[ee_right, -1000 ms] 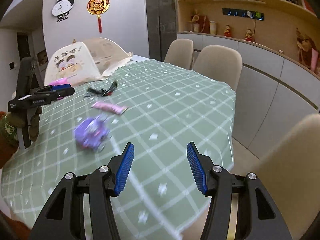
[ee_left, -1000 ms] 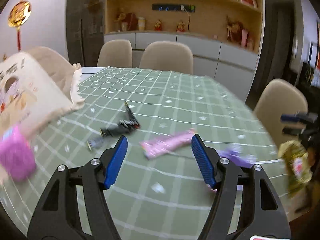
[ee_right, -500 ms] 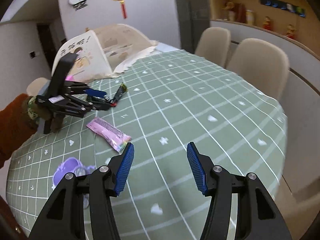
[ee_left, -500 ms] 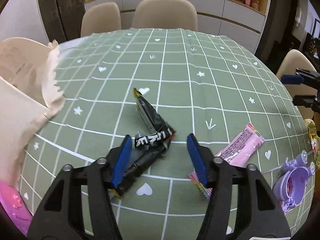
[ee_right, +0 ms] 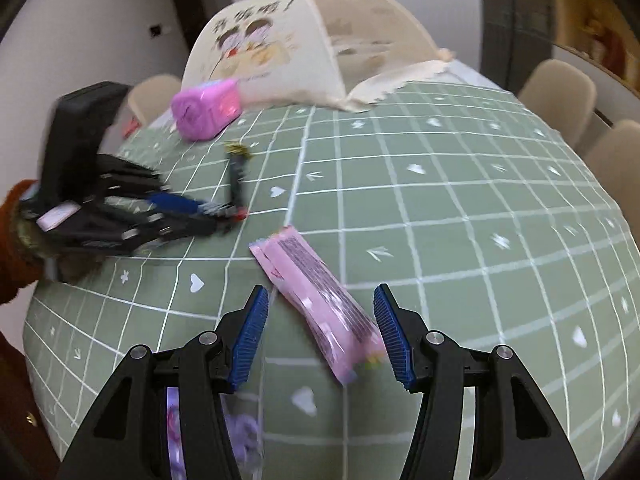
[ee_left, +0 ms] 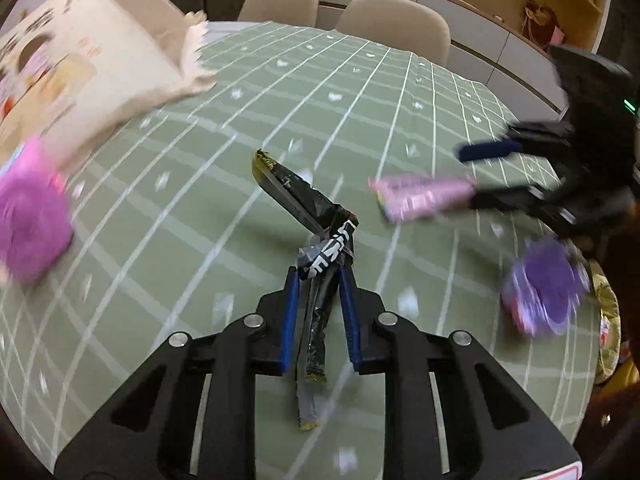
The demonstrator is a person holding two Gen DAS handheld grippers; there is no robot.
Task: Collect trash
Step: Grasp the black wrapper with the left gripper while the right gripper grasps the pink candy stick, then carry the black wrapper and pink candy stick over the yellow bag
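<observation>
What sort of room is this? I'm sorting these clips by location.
Probably a home dining room: a table with a green checked tablecloth, beige upholstered chairs around it, and a sideboard with ornaments behind.

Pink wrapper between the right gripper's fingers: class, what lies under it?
The pink wrapper lies flat on the green checked tablecloth. Only cloth shows around it; whatever is directly beneath is covered.

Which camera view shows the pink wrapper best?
The right wrist view: the pink wrapper lies sharp and whole between the open right tongs. The left wrist view shows it small, blurred, beside those tongs.
</observation>
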